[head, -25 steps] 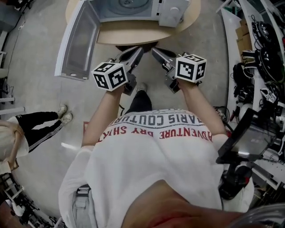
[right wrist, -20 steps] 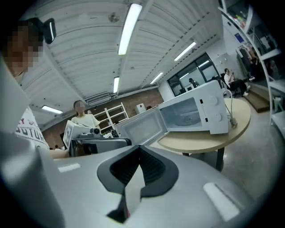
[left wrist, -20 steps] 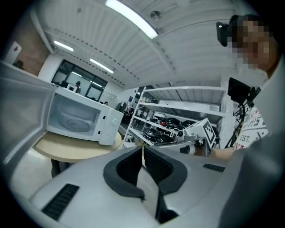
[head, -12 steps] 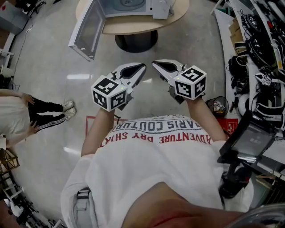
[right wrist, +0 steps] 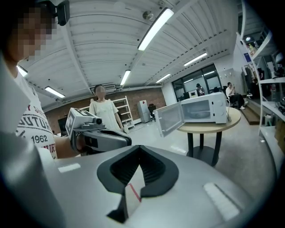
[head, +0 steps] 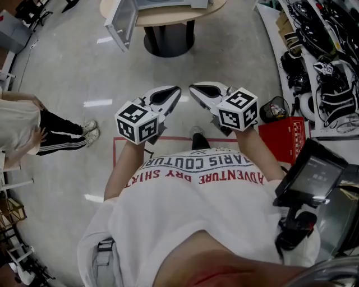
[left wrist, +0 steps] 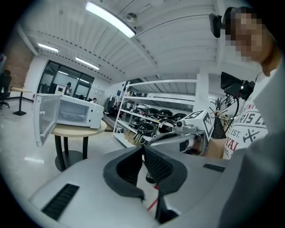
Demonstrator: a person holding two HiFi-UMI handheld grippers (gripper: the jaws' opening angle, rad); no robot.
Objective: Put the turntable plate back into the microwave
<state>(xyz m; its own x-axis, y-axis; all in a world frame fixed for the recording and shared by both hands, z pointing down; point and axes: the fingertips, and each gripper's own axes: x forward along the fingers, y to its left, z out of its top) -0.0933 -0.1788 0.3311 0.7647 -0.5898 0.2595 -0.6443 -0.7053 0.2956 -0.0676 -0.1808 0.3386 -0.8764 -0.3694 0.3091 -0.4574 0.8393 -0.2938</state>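
Note:
The white microwave [right wrist: 202, 109] stands on a round wooden table [head: 168, 18] with its door [head: 124, 17] swung open to the left. It shows small and far off in the left gripper view [left wrist: 75, 113]. A pale shape lies on its cavity floor, too small to tell as the turntable plate. My left gripper [head: 177, 90] and right gripper [head: 192, 88] hover in front of my chest, well back from the table, tips pointing at each other. Both are shut with nothing between the fingers [left wrist: 143, 149] [right wrist: 140, 149].
A person [head: 33, 126] stands on the grey floor at my left. Red tape [head: 115, 150] marks the floor by my feet. A red box [head: 280, 137] and a bench of cables [head: 331, 67] line the right side. A tablet on a mount [head: 314, 176] sits at my right hip.
I have backed away from the table: the microwave slid from just ahead of the grippers to the top edge of the head view. Both grippers stayed shut and empty.

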